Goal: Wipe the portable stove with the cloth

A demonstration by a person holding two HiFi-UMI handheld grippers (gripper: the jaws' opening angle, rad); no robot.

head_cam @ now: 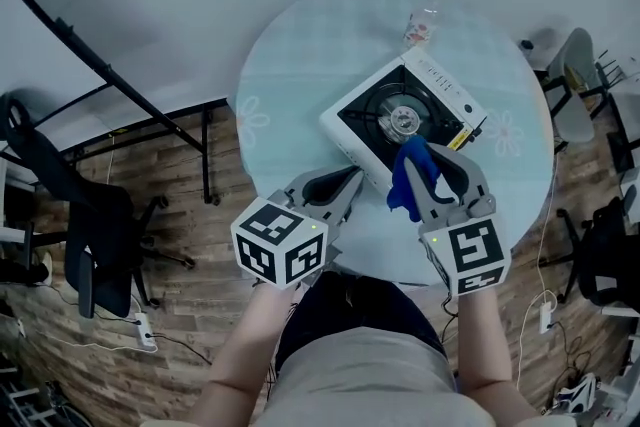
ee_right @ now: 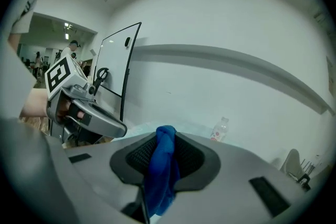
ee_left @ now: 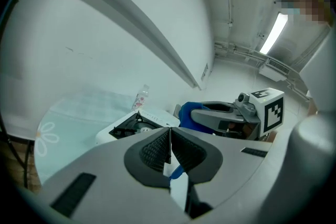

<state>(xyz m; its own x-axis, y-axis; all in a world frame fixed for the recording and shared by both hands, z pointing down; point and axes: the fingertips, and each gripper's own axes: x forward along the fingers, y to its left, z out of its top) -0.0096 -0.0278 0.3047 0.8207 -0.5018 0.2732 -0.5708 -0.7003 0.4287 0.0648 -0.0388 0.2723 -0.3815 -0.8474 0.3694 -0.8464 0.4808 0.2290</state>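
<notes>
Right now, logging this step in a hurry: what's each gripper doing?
Left gripper: closed, empty.
Right gripper: closed on the blue cloth.

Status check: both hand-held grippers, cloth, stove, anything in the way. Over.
Right hand-held gripper shut on cloth, over near edge of stove. Left hand-held gripper shut, empty, beside it. Bottle behind stove, clear.

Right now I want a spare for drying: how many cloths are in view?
1. The blue cloth is pinched in the right tool, hanging over the stove's near edge. No other shows on the table, though its near edge is hidden.
</notes>
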